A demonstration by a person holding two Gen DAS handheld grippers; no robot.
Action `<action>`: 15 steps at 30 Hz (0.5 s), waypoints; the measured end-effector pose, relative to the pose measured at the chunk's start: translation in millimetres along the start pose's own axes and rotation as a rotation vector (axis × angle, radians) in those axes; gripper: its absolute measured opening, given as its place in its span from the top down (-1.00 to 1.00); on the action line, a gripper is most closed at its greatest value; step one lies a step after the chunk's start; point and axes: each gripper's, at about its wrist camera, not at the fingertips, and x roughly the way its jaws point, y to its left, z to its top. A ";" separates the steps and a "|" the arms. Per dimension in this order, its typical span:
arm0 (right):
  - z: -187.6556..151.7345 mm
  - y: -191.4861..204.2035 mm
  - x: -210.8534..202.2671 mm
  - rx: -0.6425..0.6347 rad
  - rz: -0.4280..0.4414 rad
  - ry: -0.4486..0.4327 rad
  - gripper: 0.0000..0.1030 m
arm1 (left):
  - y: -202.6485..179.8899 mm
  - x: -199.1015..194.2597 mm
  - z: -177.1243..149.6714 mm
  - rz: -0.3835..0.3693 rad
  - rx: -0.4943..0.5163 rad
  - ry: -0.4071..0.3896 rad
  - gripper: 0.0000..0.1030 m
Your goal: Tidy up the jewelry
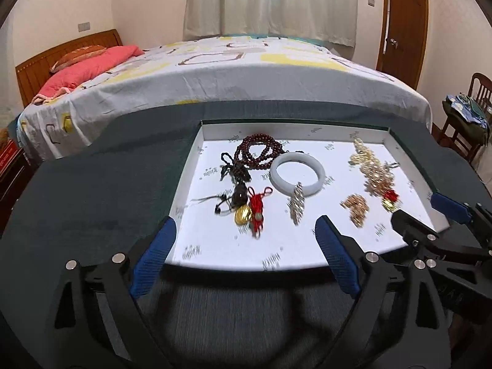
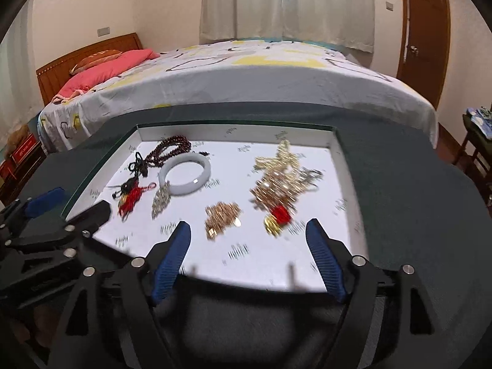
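A shallow white tray (image 1: 409, 150) (image 2: 347, 181) lies on a dark green table and holds jewelry. In it are a dark red bead necklace (image 1: 261, 152) (image 2: 169, 150), a white bangle (image 1: 297, 172) (image 2: 187, 178), a silver brooch (image 1: 296, 204) (image 2: 161, 200), a red tassel charm with a gold piece (image 1: 253, 212) (image 2: 130, 200), a small gold piece (image 1: 356, 207) (image 2: 221, 218) and a gold pile with a red flower (image 1: 373, 172) (image 2: 276, 184). My left gripper (image 1: 246, 230) is open over the tray's near left edge. My right gripper (image 2: 247, 230) is open over the near right part, empty.
The dark green table (image 1: 92, 190) (image 2: 415, 203) surrounds the tray. A bed (image 1: 215, 73) with a patterned sheet stands right behind it. A wooden door (image 1: 402, 21) and a chair (image 1: 467, 123) with clothes are at the right.
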 end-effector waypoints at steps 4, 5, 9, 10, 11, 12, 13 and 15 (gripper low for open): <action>-8.8 -12.2 -26.8 0.023 -0.016 -0.004 -0.48 | -3.4 -31.6 -9.0 0.019 0.002 -0.012 -0.77; -9.8 -14.0 -33.0 0.027 -0.019 -0.009 -0.48 | -4.8 -40.1 -11.2 0.024 0.009 -0.019 -0.79; -14.0 -18.6 -68.5 0.027 -0.026 -0.038 -0.50 | -8.5 -76.7 -17.0 0.054 0.029 -0.056 -0.83; -14.3 -18.5 -77.5 0.024 -0.027 -0.048 -0.51 | -8.3 -86.9 -18.1 0.068 0.026 -0.070 -0.85; -14.4 -17.7 -83.9 0.022 -0.026 -0.057 -0.52 | -7.3 -98.1 -19.0 0.071 0.019 -0.087 -0.87; -14.1 -17.2 -96.3 0.017 -0.027 -0.077 -0.53 | -6.2 -106.3 -19.5 0.069 0.012 -0.097 -0.87; -14.0 -16.8 -105.2 0.015 -0.027 -0.091 -0.54 | -4.9 -114.6 -20.0 0.068 0.004 -0.105 -0.87; -13.8 -16.9 -123.8 0.010 -0.027 -0.122 -0.55 | -0.8 -133.4 -21.5 0.068 -0.018 -0.120 -0.87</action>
